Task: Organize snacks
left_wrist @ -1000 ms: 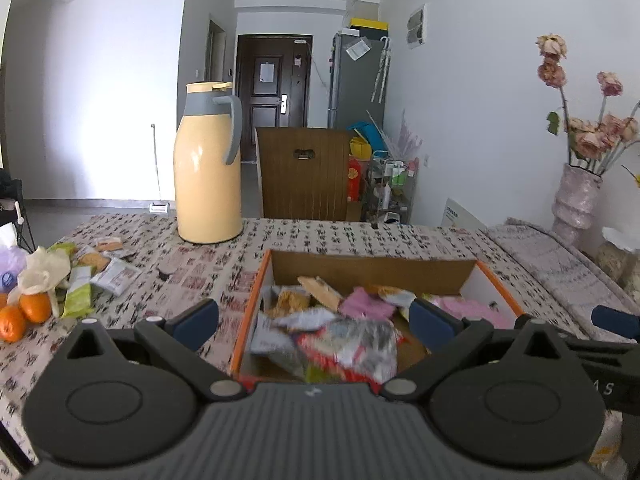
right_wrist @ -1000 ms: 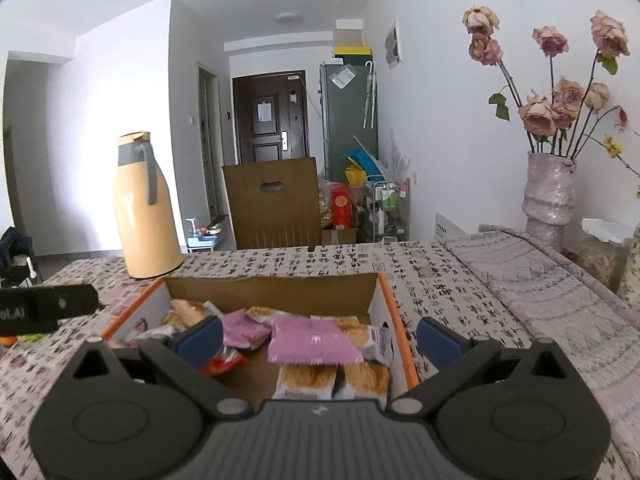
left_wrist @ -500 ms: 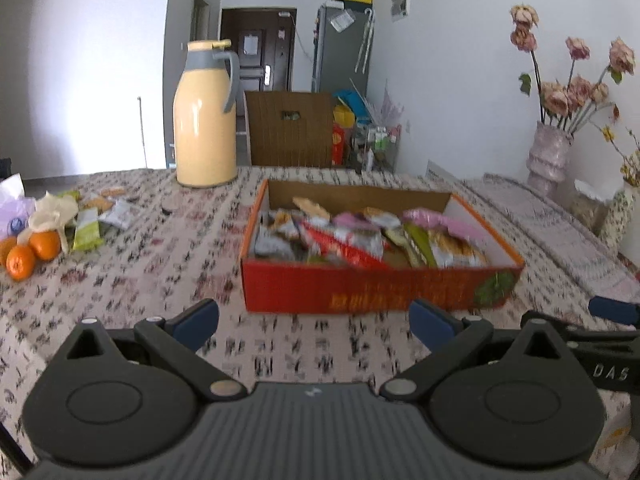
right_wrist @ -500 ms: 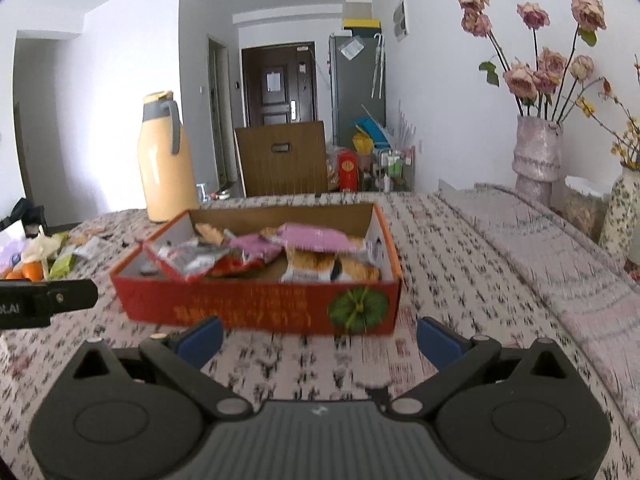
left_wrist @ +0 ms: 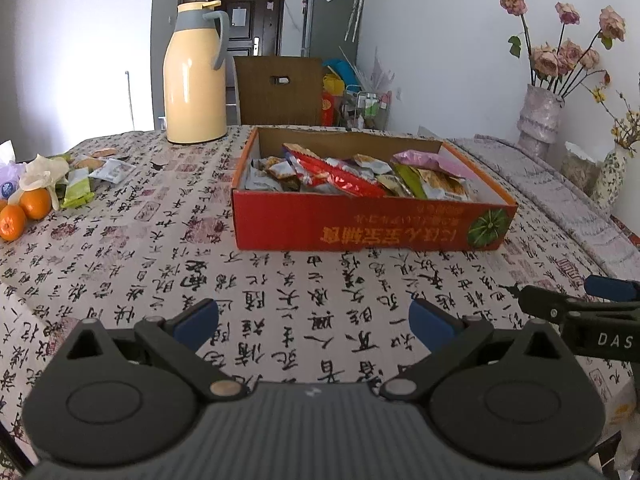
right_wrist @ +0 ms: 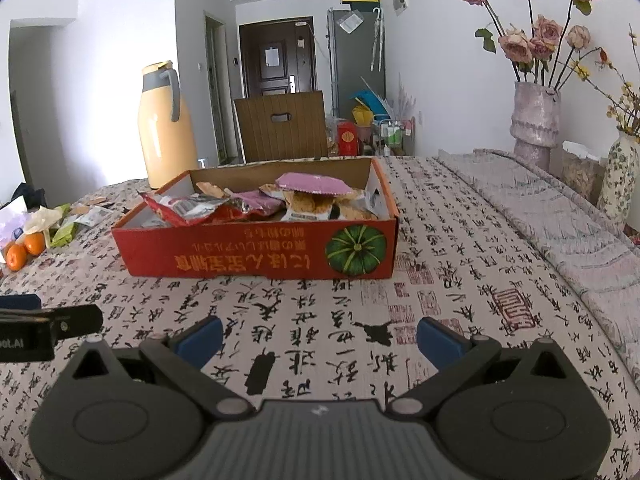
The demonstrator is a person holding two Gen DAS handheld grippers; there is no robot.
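Cardboard box (left_wrist: pixel 372 228) full near table's (left_wrist: pixel 120 264) middle: keep left gripper (left_wrist: pixel 314 322) and right gripper (right_wrist: pixel 320 334) wide open, empty, approach loose packets (left_wrist: pixel 96 176) at the left edge.

Left wrist view: low above the table (left_wrist: pixel 280 312), facing forward over its own gripper's fingers toward the far door; red snack box (left_wrist: pixel 372 232) near, centre-right. Right wrist view: same height and heading, set further right; box (right_wrist: pixel 256 256) centre-left. Shared: box, yellow thermos (left_wrist: pixel 196 76) (right_wrist: pixel 164 128), oranges (left_wrist: pixel 24 212) (right_wrist: pixel 26 250), vase (left_wrist: pixel 540 120) (right_wrist: pixel 534 124). Each view catches the other gripper at its edge.
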